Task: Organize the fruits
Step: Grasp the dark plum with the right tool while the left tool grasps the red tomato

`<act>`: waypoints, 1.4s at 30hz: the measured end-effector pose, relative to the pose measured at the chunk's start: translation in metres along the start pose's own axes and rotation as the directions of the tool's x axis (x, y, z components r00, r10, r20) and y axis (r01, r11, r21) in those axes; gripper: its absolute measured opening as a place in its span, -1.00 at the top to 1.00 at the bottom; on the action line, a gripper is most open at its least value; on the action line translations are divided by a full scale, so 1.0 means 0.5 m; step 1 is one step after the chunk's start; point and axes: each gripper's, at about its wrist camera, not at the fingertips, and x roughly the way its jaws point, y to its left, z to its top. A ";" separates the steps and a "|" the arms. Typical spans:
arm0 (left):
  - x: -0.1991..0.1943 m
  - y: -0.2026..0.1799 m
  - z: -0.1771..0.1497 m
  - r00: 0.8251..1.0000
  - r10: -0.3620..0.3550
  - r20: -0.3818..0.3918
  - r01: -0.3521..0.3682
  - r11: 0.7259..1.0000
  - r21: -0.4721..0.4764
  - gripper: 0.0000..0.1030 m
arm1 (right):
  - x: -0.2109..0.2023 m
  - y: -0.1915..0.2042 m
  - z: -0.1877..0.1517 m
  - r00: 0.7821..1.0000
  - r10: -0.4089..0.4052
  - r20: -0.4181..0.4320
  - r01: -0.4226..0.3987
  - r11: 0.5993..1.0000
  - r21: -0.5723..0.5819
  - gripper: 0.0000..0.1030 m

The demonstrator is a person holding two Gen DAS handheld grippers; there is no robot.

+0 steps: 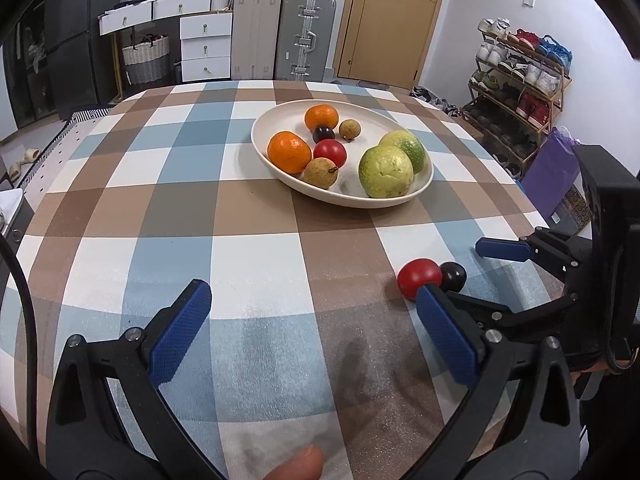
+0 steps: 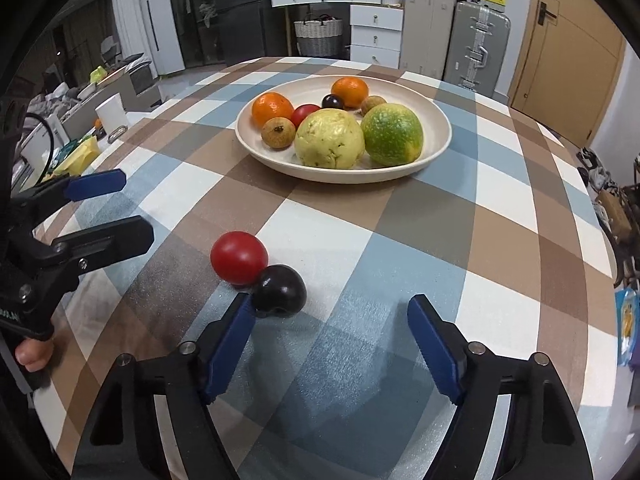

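A cream plate (image 1: 424, 184) (image 2: 440, 148) on the checked tablecloth holds two oranges, two green-yellow guavas, two brown longans, a red tomato and a dark plum. A loose red tomato (image 1: 418, 278) (image 2: 239, 257) and a dark plum (image 1: 454, 276) (image 2: 280, 291) lie touching on the cloth. My left gripper (image 1: 316, 332) is open and empty, left of them. My right gripper (image 2: 332, 328) is open and empty; its left fingertip (image 2: 240, 320) is right by the plum. The right gripper also shows in the left wrist view (image 1: 468, 280), around the two fruits.
The table edge drops off on the right toward a shoe rack (image 1: 520, 80) and a purple bag (image 1: 556, 176). Suitcases (image 1: 280, 32), drawers (image 1: 204, 40) and a door (image 1: 392, 20) stand behind. A white cup (image 2: 112, 114) and clutter sit left of the table.
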 end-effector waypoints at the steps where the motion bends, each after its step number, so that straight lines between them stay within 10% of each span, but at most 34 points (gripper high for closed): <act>1: 0.001 -0.001 0.001 1.000 -0.001 -0.001 0.001 1.000 0.000 -0.98 | 0.001 0.002 0.000 1.000 -0.001 0.001 0.001 1.000 -0.011 -0.51; 25: 0.022 -0.004 0.006 1.000 -0.001 -0.017 0.001 1.000 0.012 -0.98 | -0.001 0.035 0.000 0.994 0.097 0.049 -0.090 0.987 -0.135 0.45; 42: 0.043 -0.056 0.007 0.997 -0.043 -0.059 0.046 0.997 0.055 -0.98 | -0.047 -0.013 -0.026 0.993 0.073 0.096 -0.072 0.997 -0.013 0.48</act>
